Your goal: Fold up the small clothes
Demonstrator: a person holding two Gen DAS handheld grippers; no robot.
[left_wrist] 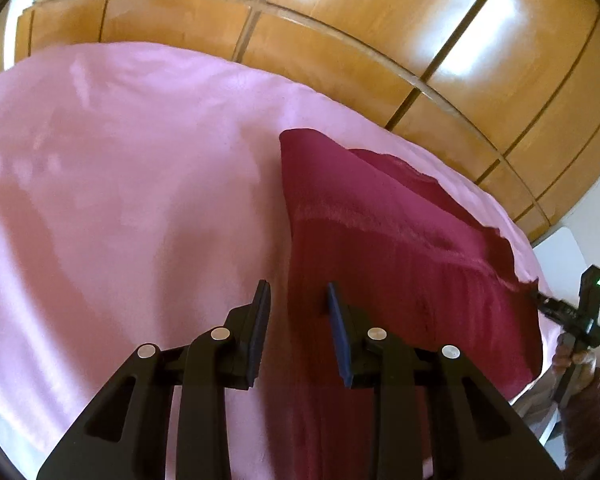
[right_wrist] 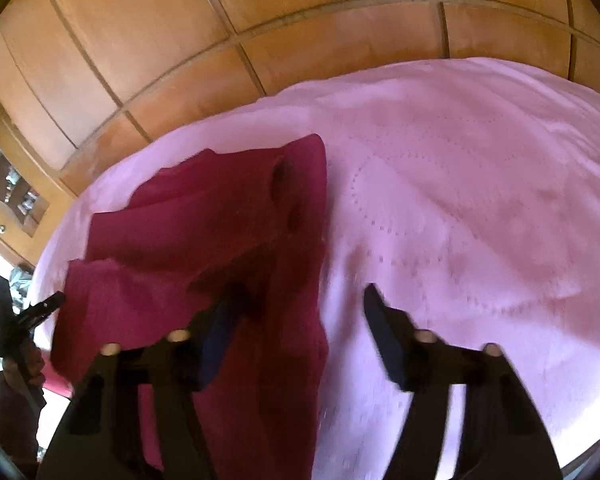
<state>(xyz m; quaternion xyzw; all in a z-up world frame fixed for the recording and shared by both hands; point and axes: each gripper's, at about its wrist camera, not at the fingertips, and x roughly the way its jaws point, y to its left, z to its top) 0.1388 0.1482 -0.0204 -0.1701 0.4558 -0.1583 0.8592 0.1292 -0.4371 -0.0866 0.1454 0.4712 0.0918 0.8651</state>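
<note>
Both your claws, left (left_wrist: 298, 294) and right (right_wrist: 300, 300), were part open, gripping nothing, over the garment (left_wrist: 400, 248); its near end was cut off.

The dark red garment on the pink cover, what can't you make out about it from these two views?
- Dark red garment: in the left wrist view its near end runs under the left tool and off the bottom edge.
- In the right wrist view, motion blur smears its folds, and the right tool hides its near part.
- Garment type: cannot tell.
</note>
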